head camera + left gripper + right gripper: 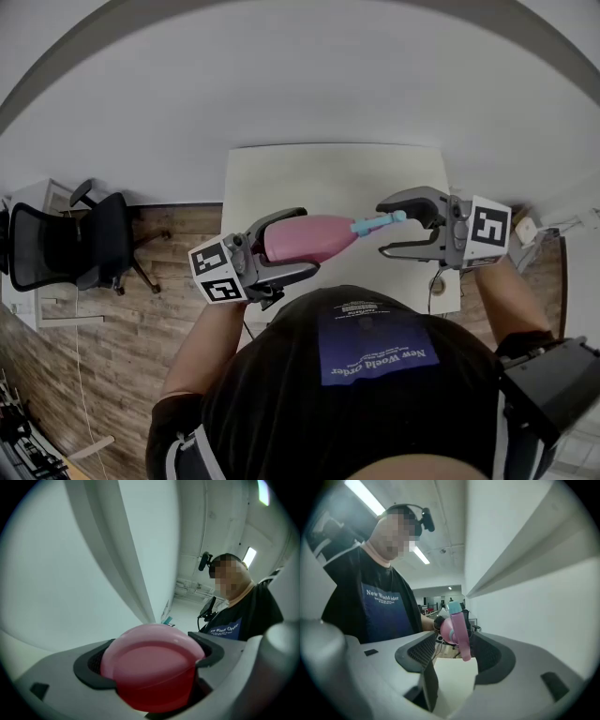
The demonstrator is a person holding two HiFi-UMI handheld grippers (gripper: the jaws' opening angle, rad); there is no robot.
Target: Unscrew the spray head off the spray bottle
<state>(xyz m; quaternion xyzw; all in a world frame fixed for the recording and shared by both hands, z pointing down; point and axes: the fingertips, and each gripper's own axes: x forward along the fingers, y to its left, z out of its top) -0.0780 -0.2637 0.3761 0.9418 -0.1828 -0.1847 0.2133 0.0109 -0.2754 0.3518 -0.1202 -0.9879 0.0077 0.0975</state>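
Head view: spray bottle (309, 238) over table (328, 183); chair (56, 246) left.

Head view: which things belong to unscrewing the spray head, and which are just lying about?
Job:
bottle
spray head
left tool, shut on the bottle
right tool, open around the spray head

Lying about:
table
chair

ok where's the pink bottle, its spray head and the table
pink bottle (309, 237): head view, middle of its body
spray head (375, 223): head view, its teal middle part
table (328, 178): head view, bare white top
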